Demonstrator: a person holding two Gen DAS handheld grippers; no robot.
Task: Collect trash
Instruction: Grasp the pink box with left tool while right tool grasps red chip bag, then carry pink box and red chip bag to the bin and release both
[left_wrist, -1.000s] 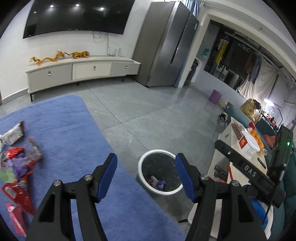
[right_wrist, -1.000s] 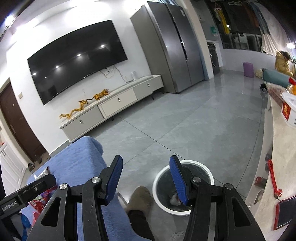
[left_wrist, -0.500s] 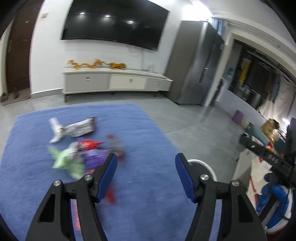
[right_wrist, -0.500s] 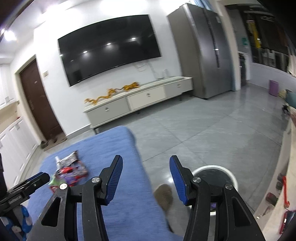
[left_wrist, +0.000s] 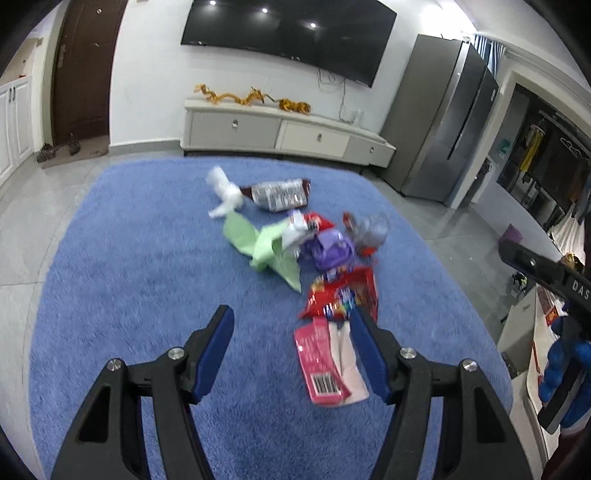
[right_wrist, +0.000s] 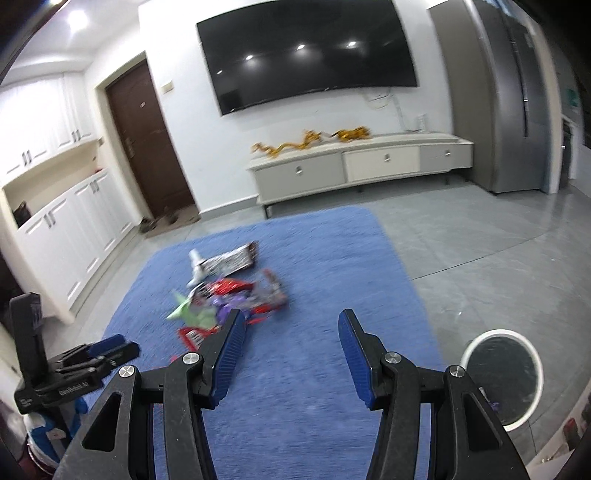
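Several wrappers lie in a heap on the blue rug (left_wrist: 147, 280): a pink packet (left_wrist: 327, 363), a red snack bag (left_wrist: 341, 295), a purple wrapper (left_wrist: 330, 251), green paper (left_wrist: 264, 247), a silver-brown bag (left_wrist: 280, 194) and white tissue (left_wrist: 225, 194). My left gripper (left_wrist: 291, 321) hovers open just short of the pink packet, with nothing between its jaws. My right gripper (right_wrist: 291, 325) is open and empty over the rug (right_wrist: 325, 369), right of the trash heap (right_wrist: 229, 291). The white trash bin (right_wrist: 502, 376) stands on the tiles at the right.
A TV cabinet (left_wrist: 284, 136) stands against the far wall under a large screen (left_wrist: 288, 33), with a grey fridge (left_wrist: 443, 129) to its right. White cupboards (right_wrist: 55, 229) and a brown door (right_wrist: 147, 147) line the left. The other gripper's body (right_wrist: 66, 373) shows at lower left.
Both views have swung left from the trash bin to the wrappers on the rug. The left gripper now sits close over the pink packet. Jaw openings are unchanged.
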